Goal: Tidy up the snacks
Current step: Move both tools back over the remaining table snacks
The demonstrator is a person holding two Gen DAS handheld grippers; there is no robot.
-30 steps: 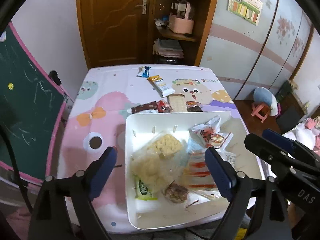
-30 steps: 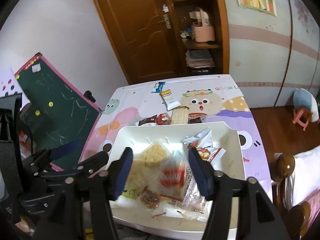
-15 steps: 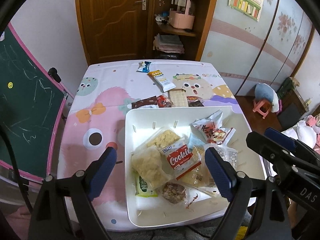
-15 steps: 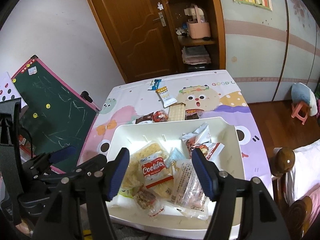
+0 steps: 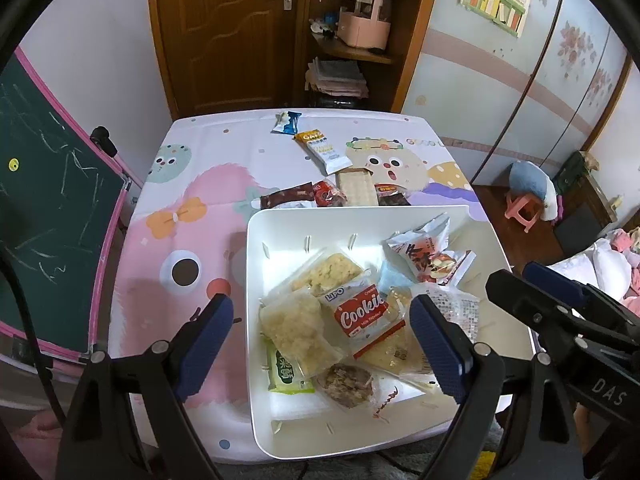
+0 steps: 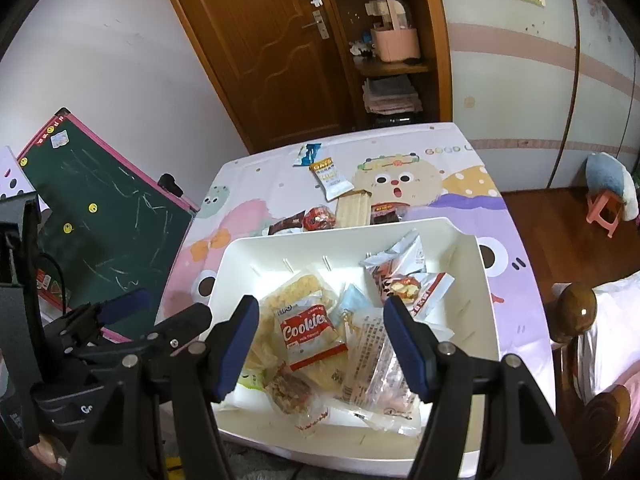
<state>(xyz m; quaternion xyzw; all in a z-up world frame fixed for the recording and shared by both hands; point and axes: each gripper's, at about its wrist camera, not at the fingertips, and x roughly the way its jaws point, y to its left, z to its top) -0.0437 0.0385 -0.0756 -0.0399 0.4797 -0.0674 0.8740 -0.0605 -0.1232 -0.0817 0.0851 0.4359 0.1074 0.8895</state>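
Left gripper (image 5: 320, 344) and right gripper (image 6: 320, 344) both hover over the white plastic bin (image 5: 256, 280) at the table's near edge, jaws spread, nothing between the pads

Step in hand, as I read it: pick the next loose pack and drop it in. Six small packs lie beyond the bin's far rim: dark brown bar (image 5: 286, 196), red round pack (image 5: 328, 196), beige wafer pack (image 5: 356, 186), then white-and-orange cracker pack (image 5: 324, 152) and blue-white sachet (image 5: 286, 122) near the far edge

Advice: reach over the far rim without snagging it, grip flat packs across the short side, one at a time

Bin already holds a heap: red-and-white Cookies pack (image 6: 310, 336) on top, clear-wrapped pale puffed cakes, green-label pack, silver-red pack at its right side
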